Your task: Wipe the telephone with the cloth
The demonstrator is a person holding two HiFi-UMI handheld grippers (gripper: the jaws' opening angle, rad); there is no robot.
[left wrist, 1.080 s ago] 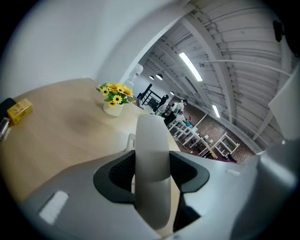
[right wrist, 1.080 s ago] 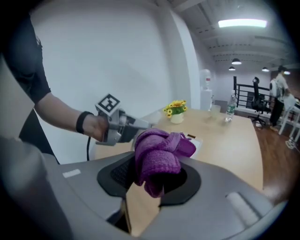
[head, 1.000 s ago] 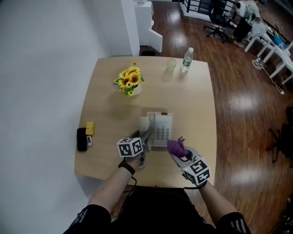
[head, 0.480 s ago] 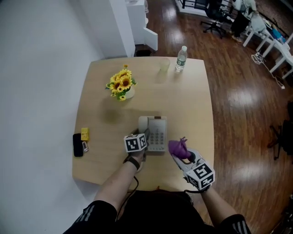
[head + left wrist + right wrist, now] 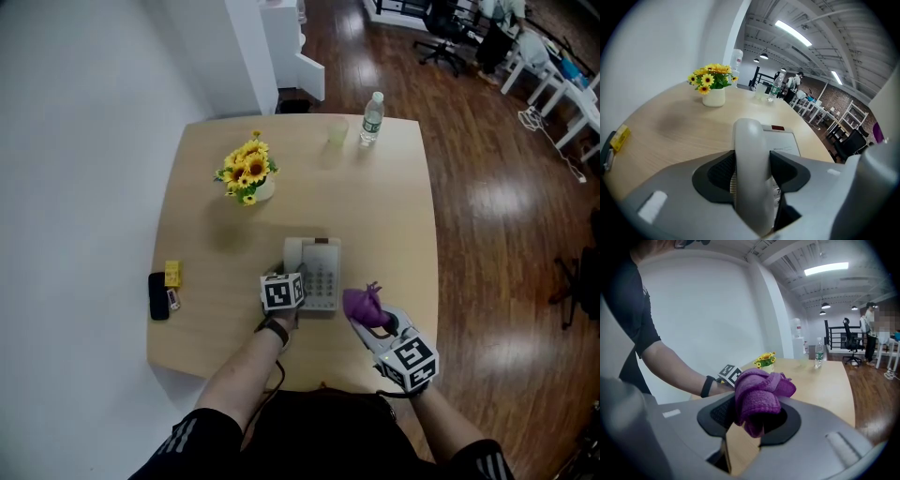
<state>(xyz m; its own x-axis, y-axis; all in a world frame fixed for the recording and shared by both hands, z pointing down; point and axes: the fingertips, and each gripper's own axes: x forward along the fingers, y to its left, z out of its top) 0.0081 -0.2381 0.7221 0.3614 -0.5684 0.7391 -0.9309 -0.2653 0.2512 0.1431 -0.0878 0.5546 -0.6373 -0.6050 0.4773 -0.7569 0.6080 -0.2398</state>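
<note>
Purple and bunched, the cloth (image 5: 757, 394) is pinched between the jaws of the right tool (image 5: 757, 417), with its folds bulging up and out over their tips. In the head view the right tool (image 5: 370, 319) is over the pale wooden counter (image 5: 394, 216) close to the near edge. The cloth (image 5: 361, 305) is just beside the near right corner of the telephone (image 5: 325, 272); whether the two touch cannot be told.

The telephone is a light grey desk set standing a little in from the middle of the near edge, with its keypad facing up. Its handset (image 5: 294, 255) lies along the left side of the base. The left tool (image 5: 292, 281) reaches it from the near edge, and the left gripper view shows both jaws of the left tool (image 5: 752, 173) pressed against the sides of the handset (image 5: 750, 140). The base of the telephone (image 5: 785, 140) is just to the right of the handset. Whether the handset is raised off its cradle is unclear.

Toward the far left corner stands a small white pot of sunflowers (image 5: 246, 173). At the far edge, nearer the right corner, a clear cup (image 5: 337, 134) and a water bottle (image 5: 372, 119) stand side by side, well apart from the telephone. Along the left edge, near the near left corner, lies a flat black object (image 5: 158, 296) with a small yellow item (image 5: 172, 274) just beside it.
</note>
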